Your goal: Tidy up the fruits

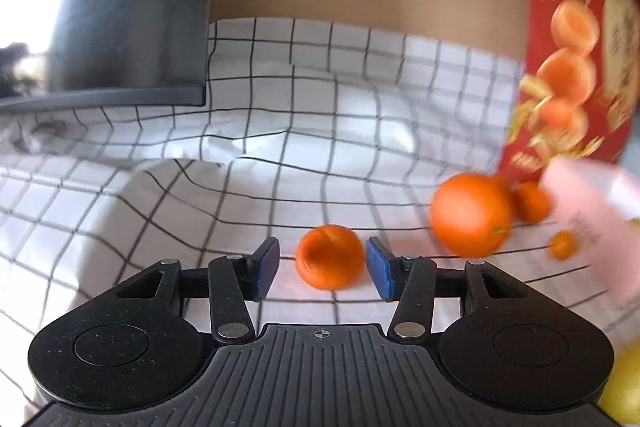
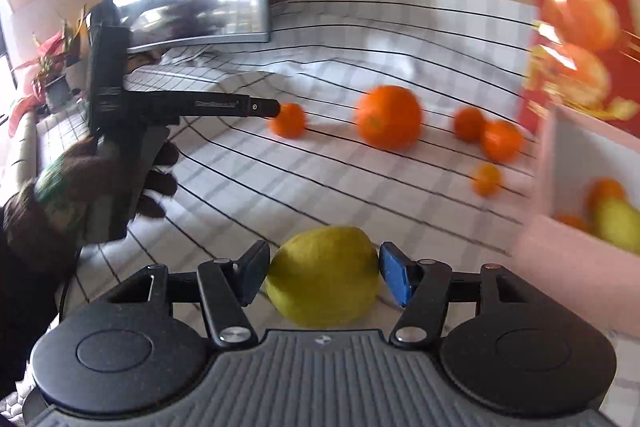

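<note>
Right tongs half open around the lemon at 6 o'clock — pads beside it, contact unclear. Left tongs open, small mandarin between the pads, not gripped. Both fruits likely firm, light, rollable — grip across the middle. Big orange at 1 o'clock; pink box at 3.

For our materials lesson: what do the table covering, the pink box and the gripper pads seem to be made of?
Table covering: probably woven cloth, matte; it wrinkles and folds, bending its grid lines.
Pink box: likely cardboard, matte; flat thin walls, though blurred.
Left gripper pads: blue, perhaps rubber or plastic; the pictures cannot settle which.
</note>
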A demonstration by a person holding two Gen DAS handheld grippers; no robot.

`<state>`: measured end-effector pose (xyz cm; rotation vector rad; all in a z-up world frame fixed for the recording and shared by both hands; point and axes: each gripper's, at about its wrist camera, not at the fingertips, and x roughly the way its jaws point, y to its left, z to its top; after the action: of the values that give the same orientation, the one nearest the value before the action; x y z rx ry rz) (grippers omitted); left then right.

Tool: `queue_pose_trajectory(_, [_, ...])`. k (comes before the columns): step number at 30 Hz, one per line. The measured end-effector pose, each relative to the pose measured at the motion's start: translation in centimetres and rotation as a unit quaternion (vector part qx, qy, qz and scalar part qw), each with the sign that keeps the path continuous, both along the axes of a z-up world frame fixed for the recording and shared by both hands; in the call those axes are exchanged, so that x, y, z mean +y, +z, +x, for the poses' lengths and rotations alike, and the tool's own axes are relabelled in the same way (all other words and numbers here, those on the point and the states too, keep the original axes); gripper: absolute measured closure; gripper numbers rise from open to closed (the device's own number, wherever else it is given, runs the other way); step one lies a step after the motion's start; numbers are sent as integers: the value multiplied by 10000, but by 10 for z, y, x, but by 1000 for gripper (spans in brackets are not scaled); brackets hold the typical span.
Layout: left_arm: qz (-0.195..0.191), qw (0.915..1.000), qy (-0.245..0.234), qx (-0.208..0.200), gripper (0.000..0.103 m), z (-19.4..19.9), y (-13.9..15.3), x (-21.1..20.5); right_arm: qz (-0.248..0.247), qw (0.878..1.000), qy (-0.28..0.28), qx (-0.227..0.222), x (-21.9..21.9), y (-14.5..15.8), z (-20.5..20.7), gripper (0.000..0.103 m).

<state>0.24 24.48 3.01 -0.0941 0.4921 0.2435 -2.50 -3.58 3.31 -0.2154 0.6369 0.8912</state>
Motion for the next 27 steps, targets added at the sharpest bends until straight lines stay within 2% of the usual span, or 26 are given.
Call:
queue_pose_trajectory(2, [-19, 9999, 80, 103, 45, 11, -3, 1, 37, 9999, -94, 22, -19, 0, -2, 44])
queue_pose_trajectory(7, [-232, 9996, -9, 161, 45, 23, -5, 1, 314, 9993, -197, -102, -53, -4, -13, 45])
queue_pose_trajectory(9, [-342, 9989, -120, 282, 45, 29, -7, -2, 346, 9989, -244, -225, -61, -6, -14, 40])
queue_pose_trajectory(12, [-401, 9979, -218, 451, 45, 39, -12, -8, 437, 9984, -316, -146, -68, -11, -13, 32])
queue_pose_trajectory(13, [-395, 9979, -218, 464, 46, 41, -13, -10, 473, 9983, -326, -104, -70, -12, -13, 32])
queue_pose_trajectory(15, [-363, 9981, -243, 426, 56, 43, -14, -13, 532, 9980, -344, -80, -73, -14, -15, 31])
queue_pose_trajectory(16, [-313, 9983, -259, 427, 56, 43, -13, -16, 538, 9979, -356, -104, -74, -15, -16, 30])
queue_pose_trajectory(19, [-149, 9979, -364, 512, 57, 35, -11, -26, 499, 9981, -347, -142, -73, -17, -19, 29])
queue_pose_trajectory(23, [-637, 9941, -768, 426, 57, 13, -10, -37, 439, 9984, -337, -128, -70, -17, -19, 26])
queue_pose_trajectory(27, [-851, 9872, -1303, 350, 57, -17, -11, -67, 404, 9986, -339, -49, -64, -19, -17, 22])
